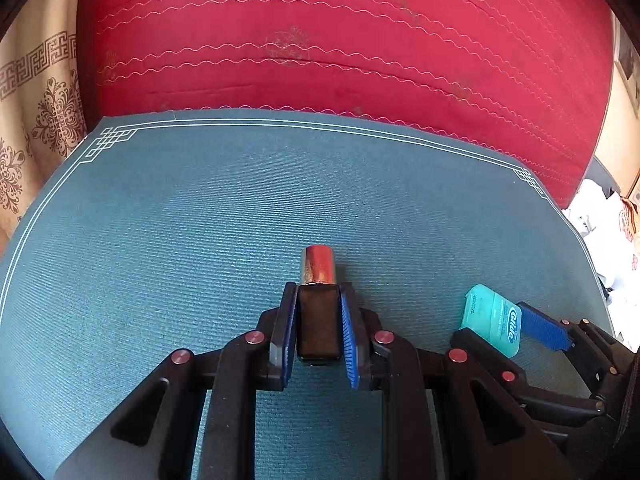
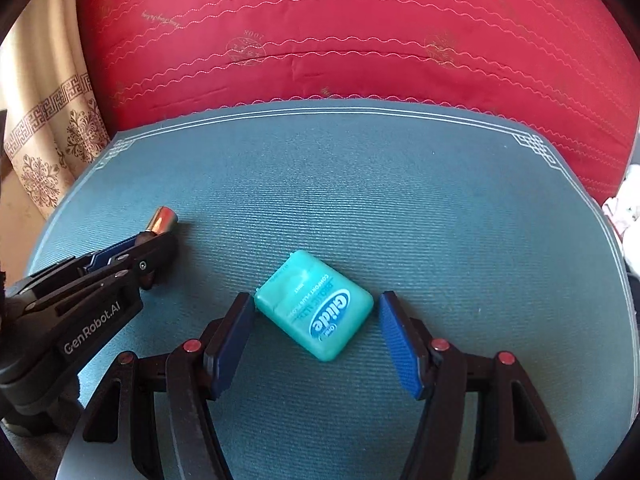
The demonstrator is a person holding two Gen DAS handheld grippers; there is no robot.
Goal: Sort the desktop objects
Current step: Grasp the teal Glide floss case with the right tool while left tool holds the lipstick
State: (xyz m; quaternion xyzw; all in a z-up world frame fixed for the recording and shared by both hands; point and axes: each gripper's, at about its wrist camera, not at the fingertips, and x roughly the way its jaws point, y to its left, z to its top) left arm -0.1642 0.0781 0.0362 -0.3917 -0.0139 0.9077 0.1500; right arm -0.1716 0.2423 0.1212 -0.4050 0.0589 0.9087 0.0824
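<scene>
Left gripper (image 1: pixel 319 322): the jaws are clamped on a small dark bottle (image 1: pixel 318 326), which is held between the blue pads with its body gripped on both sides.
Bottle cap: a shiny metallic cap (image 1: pixel 318 265) is seen projecting forward beyond the fingertips, above the mat.
Right gripper (image 2: pixel 316 330): the jaws are held about half open around a teal floss box (image 2: pixel 315 305). The left pad is seen at or just beside one corner of the box; a narrow gap is seen at the right pad. Whether the box is actually pressed cannot be told.
Floss box: it is seen lying flat on the mat, turned at an angle, its white and blue label facing up.
Gripper positions: the two are placed side by side, the left one seen at the left edge of the right wrist view, the right one at the right edge of the left wrist view.
Mat (image 1: pixel 200 220): a blue-green ribbed surface with a thin white border line and knot patterns at the far corners.
Beyond the mat: a red quilted fabric (image 1: pixel 340 40) with wavy stitching is seen behind it.
Far left: a beige patterned curtain (image 1: pixel 36 120) is seen.
</scene>
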